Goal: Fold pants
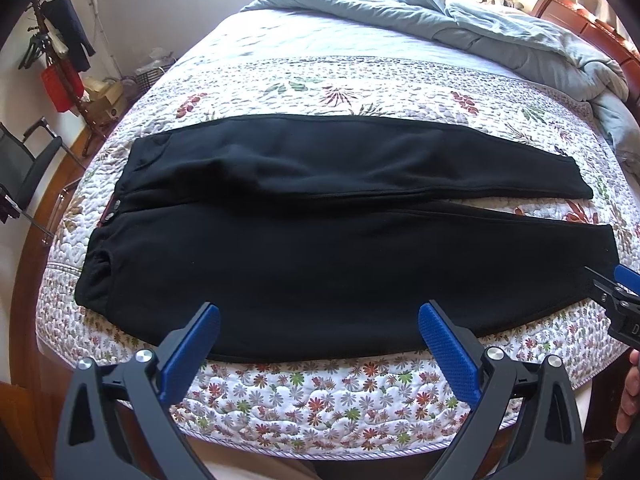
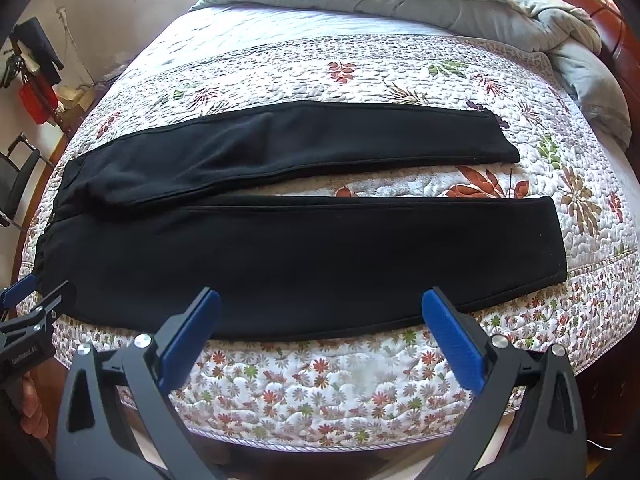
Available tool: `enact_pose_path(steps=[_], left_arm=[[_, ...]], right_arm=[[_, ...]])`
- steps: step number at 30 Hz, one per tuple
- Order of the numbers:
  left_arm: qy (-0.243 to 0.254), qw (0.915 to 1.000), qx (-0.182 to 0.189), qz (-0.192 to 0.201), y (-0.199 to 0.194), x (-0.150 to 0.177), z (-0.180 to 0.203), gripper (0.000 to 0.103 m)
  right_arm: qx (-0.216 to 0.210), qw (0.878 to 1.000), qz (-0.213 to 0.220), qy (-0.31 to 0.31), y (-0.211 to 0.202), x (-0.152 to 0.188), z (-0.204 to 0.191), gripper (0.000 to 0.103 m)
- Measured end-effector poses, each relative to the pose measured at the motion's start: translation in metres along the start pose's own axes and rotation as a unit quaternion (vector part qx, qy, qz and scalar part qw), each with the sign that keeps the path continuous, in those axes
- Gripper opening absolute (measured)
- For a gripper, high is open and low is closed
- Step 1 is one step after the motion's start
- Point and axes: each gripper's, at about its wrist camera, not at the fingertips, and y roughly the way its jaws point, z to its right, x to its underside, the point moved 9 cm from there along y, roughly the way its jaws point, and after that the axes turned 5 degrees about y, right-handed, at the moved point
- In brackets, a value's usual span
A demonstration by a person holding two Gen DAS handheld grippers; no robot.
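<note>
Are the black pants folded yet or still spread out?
Spread out: the black pants lie flat on the quilt, both legs side by side at full length, nothing doubled over.

Pants (image 1: 320,216) flat across quilt (image 1: 320,396), duvet (image 1: 500,28) bunched behind.

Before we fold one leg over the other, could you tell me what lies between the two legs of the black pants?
Only bare floral quilt shows between the legs of the black pants, widening toward the cuffs; the right wrist view shows it best.
</note>
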Motion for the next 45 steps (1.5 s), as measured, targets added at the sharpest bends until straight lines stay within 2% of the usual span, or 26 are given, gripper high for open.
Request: enact_pose_path(steps=[10, 12, 45], left_arm=[[0.001, 1.0000, -0.001, 0.002, -0.0028, 0.0060, -0.0023, 0.099], [0.002, 1.0000, -0.001, 0.000, 0.0005, -0.0019, 0.0008, 0.099], [0.007, 1.0000, -0.004, -0.002, 0.0029, -0.0036, 0.0034, 0.099]], right_arm=[[-0.007, 1.000, 0.000, 0.000, -0.0016, -0.0003, -0.0020, 0.100], [-0.007, 1.000, -0.002, 0.000, -0.0008, 0.0002, -0.0026, 0.100], [-0.013, 1.000, -0.006, -0.005, 0.0069, 0.0038, -0.0020, 0.100]])
